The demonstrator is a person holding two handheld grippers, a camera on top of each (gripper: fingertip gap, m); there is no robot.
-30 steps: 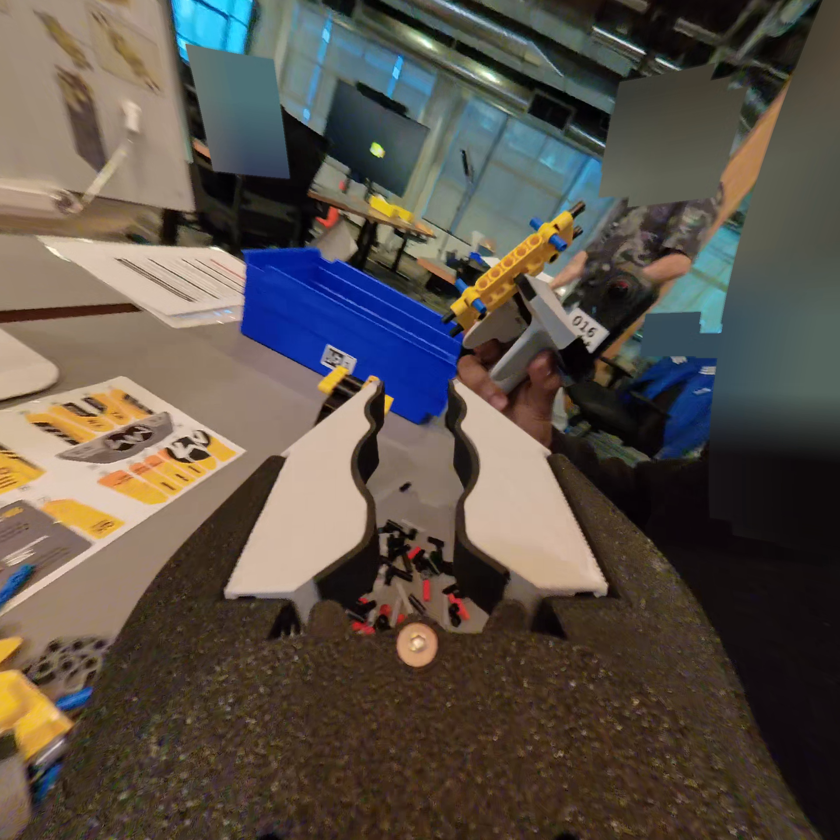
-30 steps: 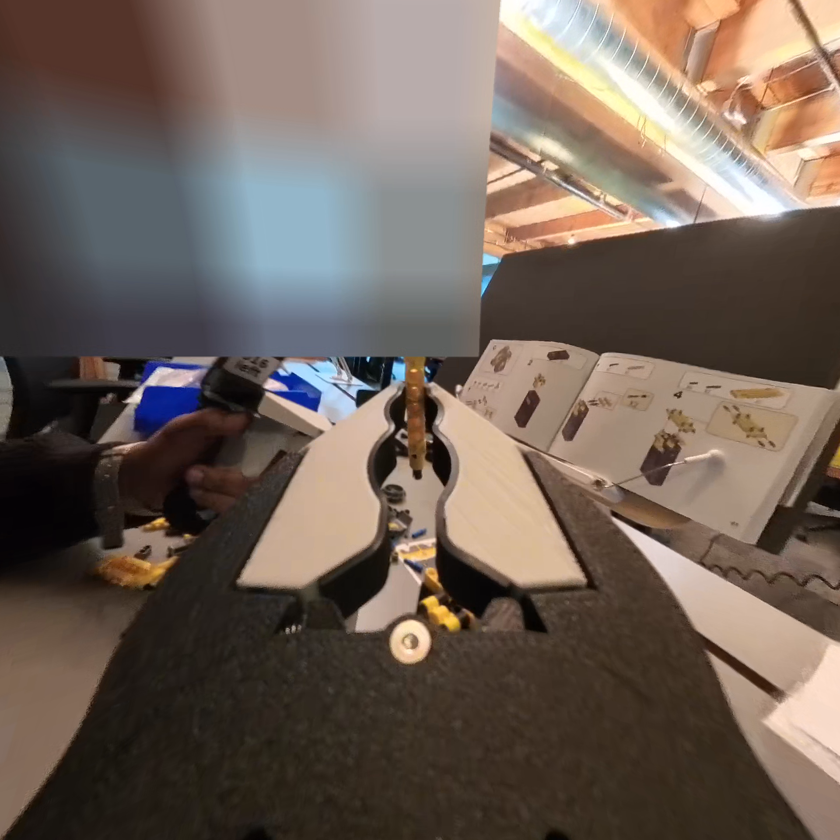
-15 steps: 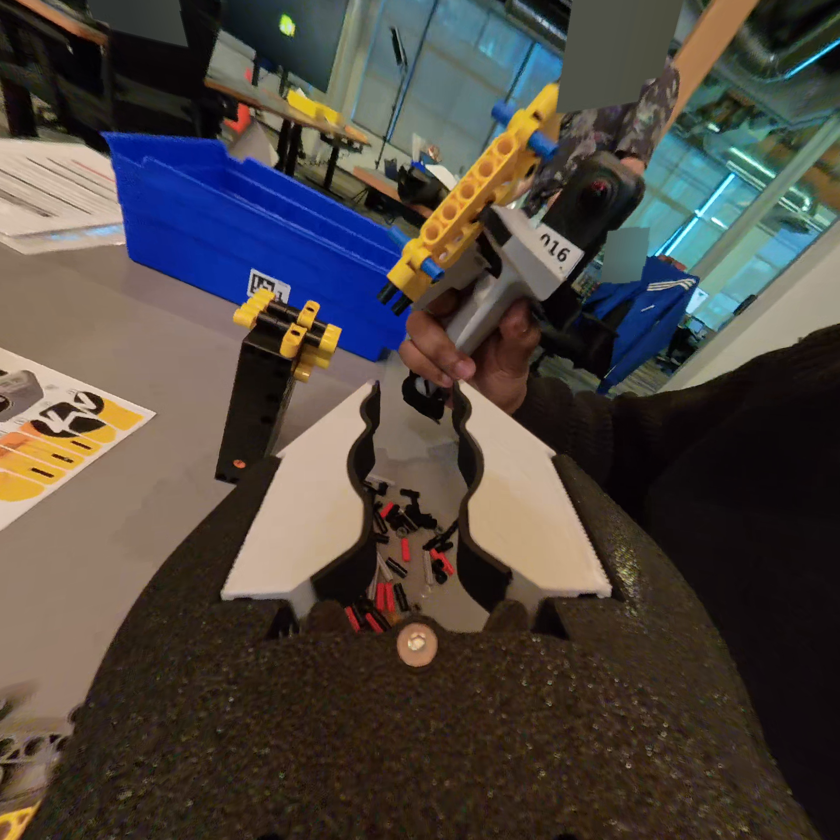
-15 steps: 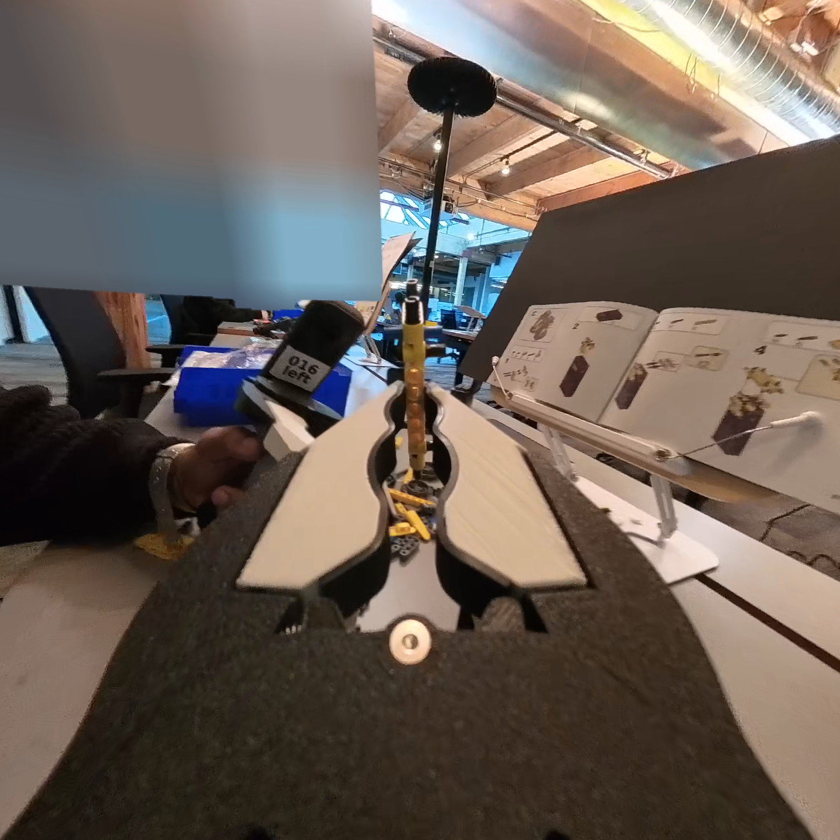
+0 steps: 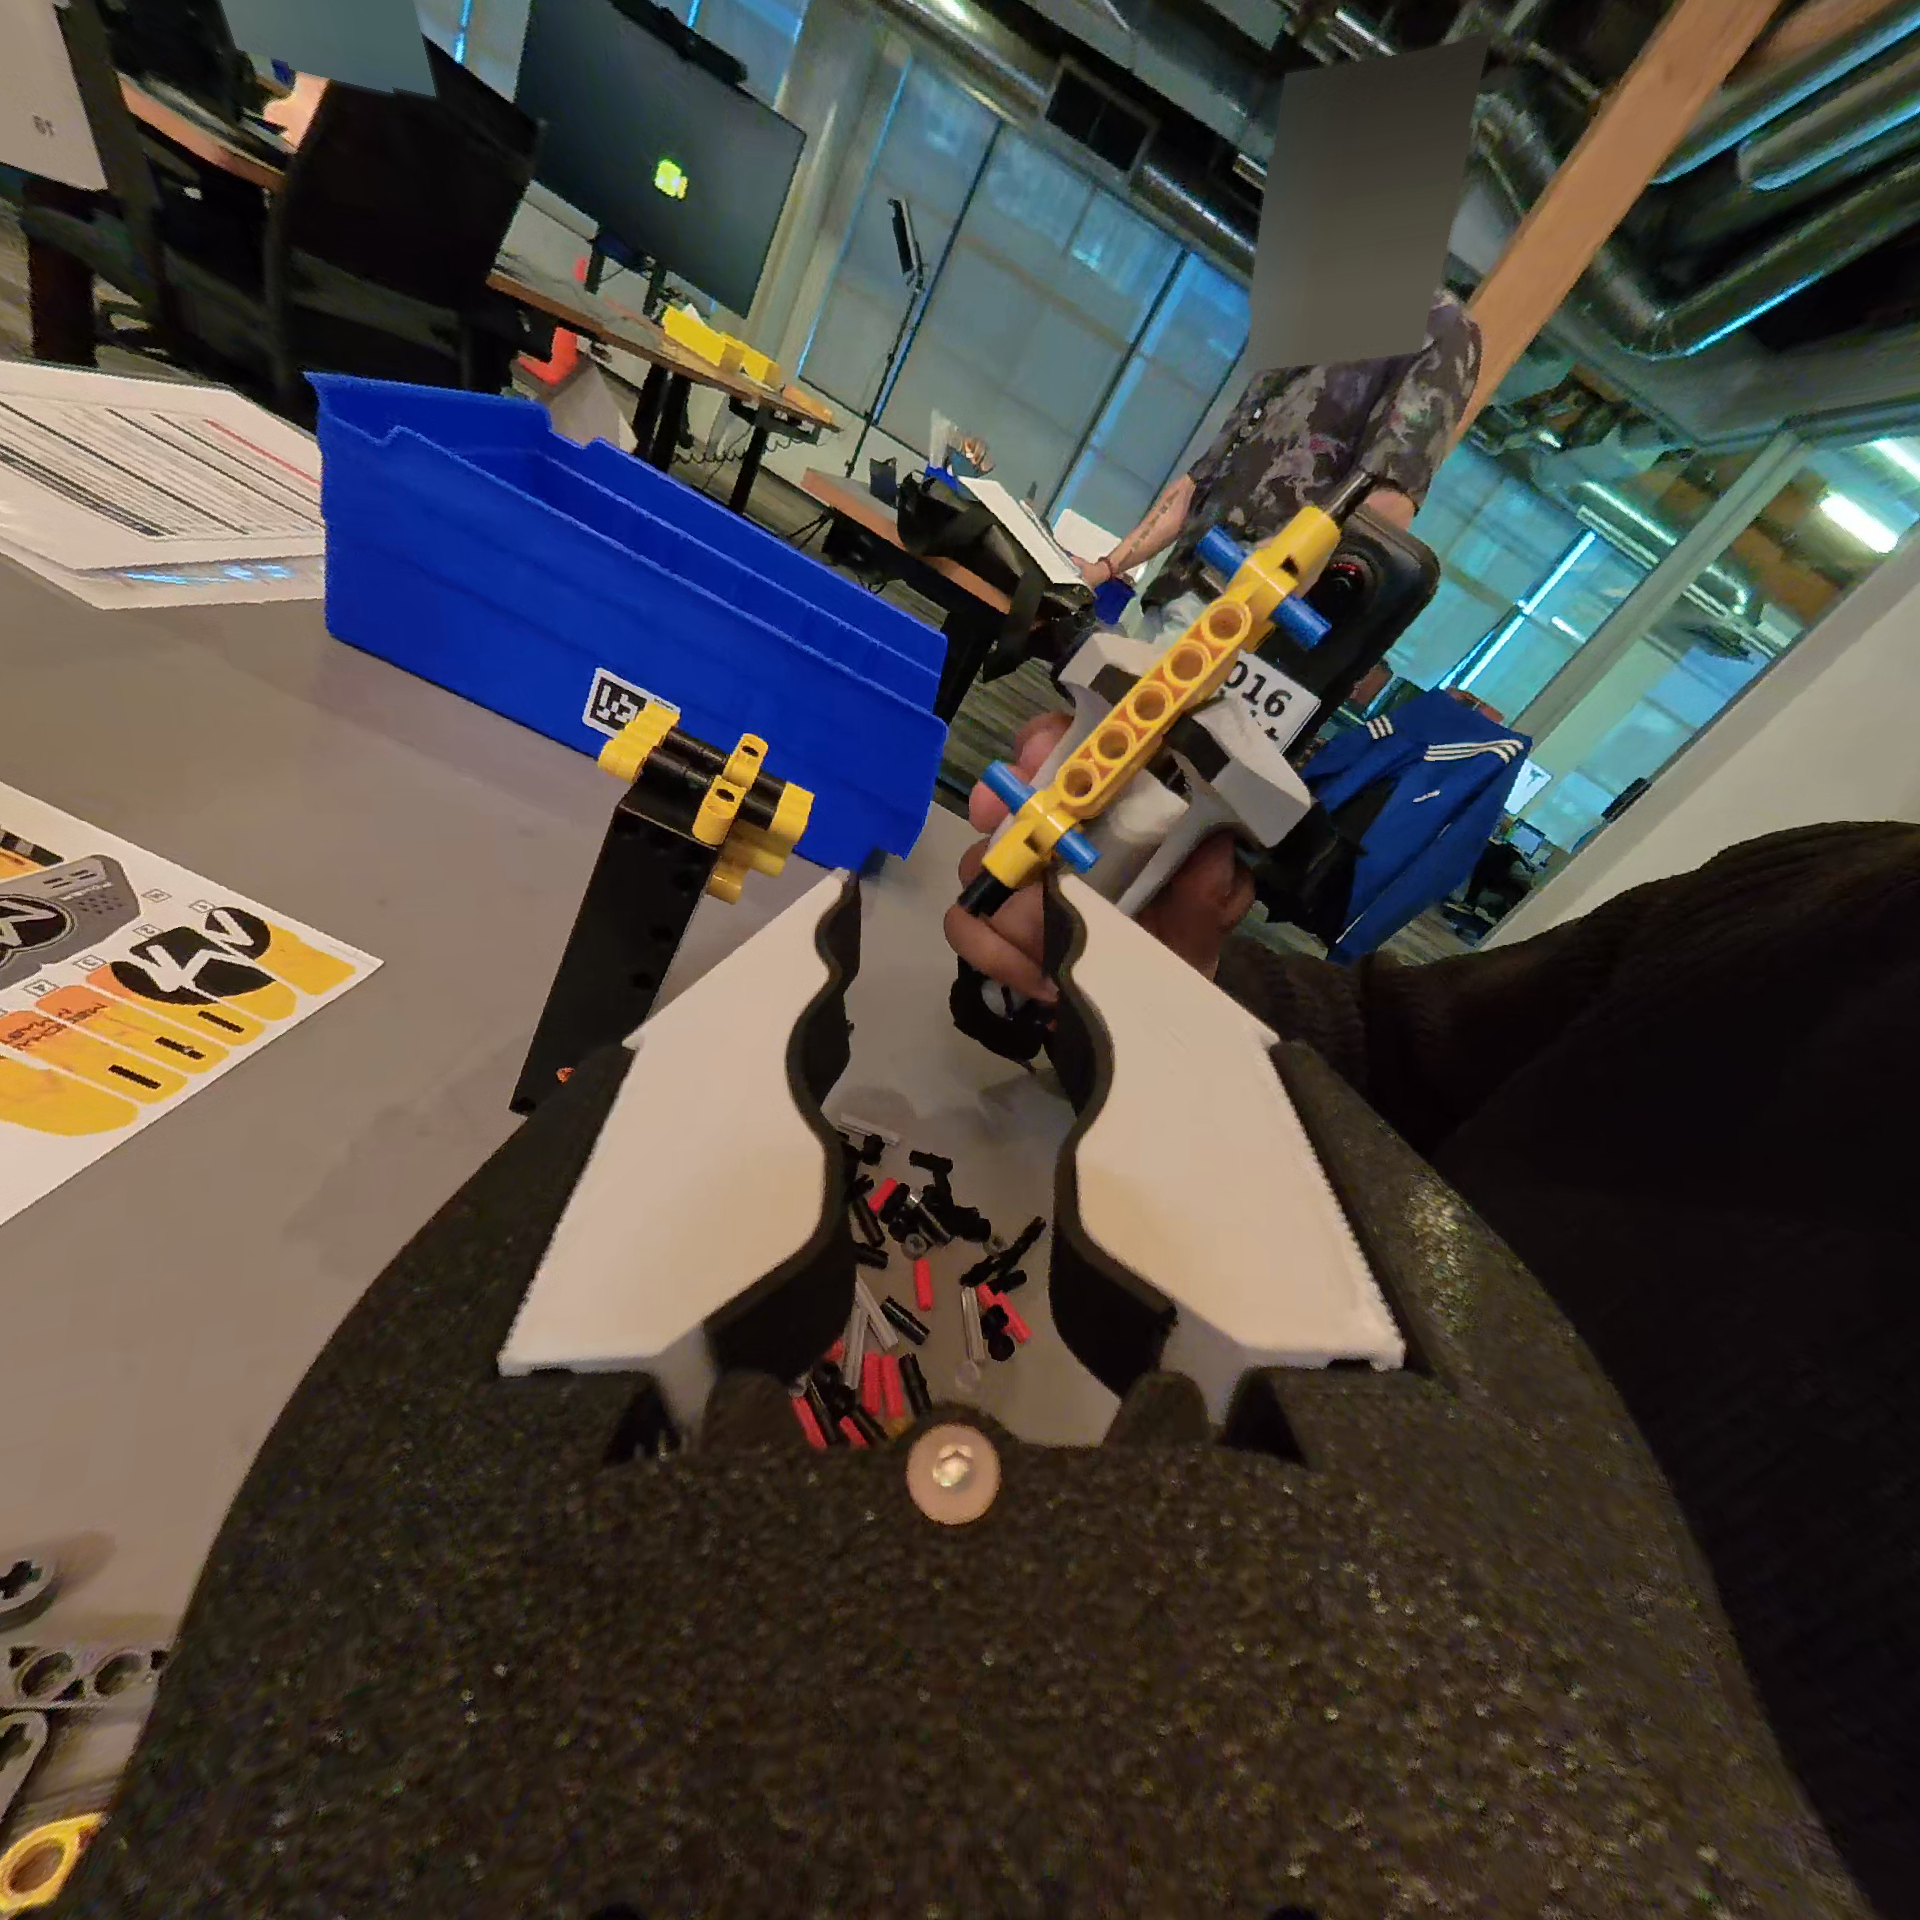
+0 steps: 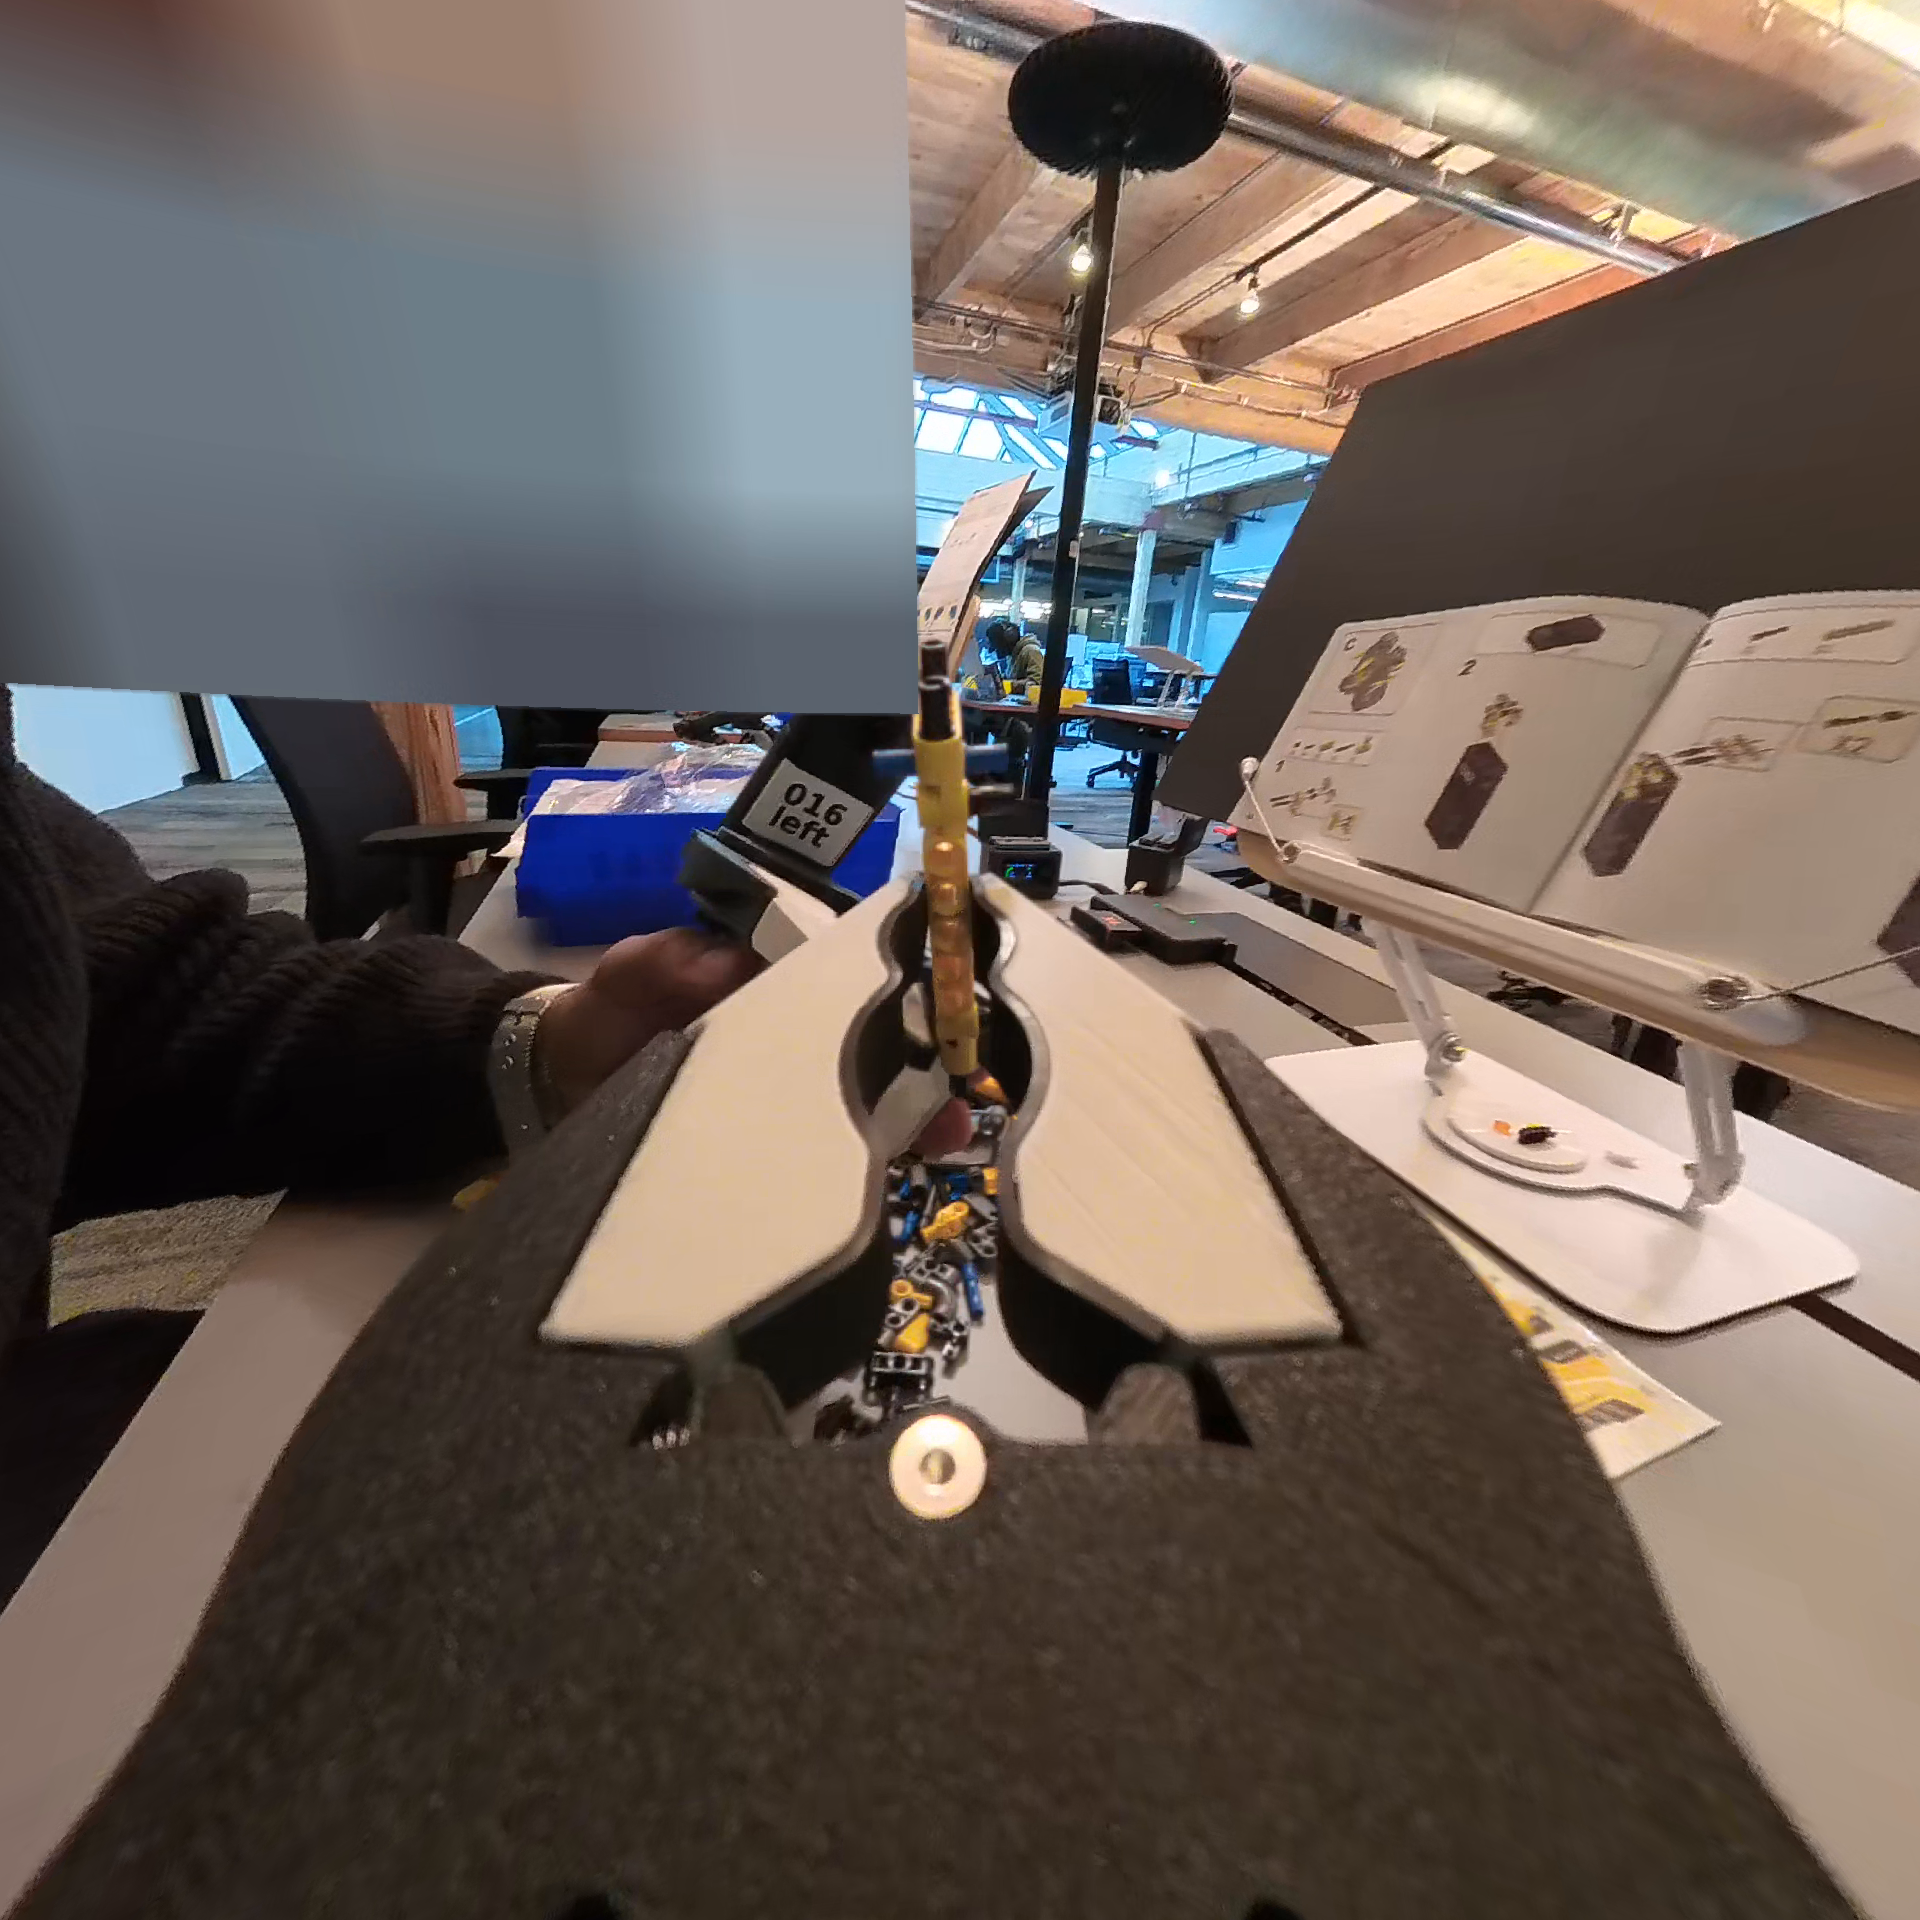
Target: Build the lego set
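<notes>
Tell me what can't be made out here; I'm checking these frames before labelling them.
- Left wrist view: foot of the black block, behind the left gripper.
- Left wrist view: grey parts, cut by the left edge.
- Right wrist view: yellow beam in the right gripper, seen edge-on.
- Right wrist view: booklet, blurred.

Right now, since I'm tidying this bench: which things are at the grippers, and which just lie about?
At the grippers:
- right gripper, shut on the yellow beam
- left gripper, open above the small pins
- black block, upright beside the left gripper

Lying about:
- blue bin
- sticker sheet
- instruction booklet on its stand
- loose parts
</notes>
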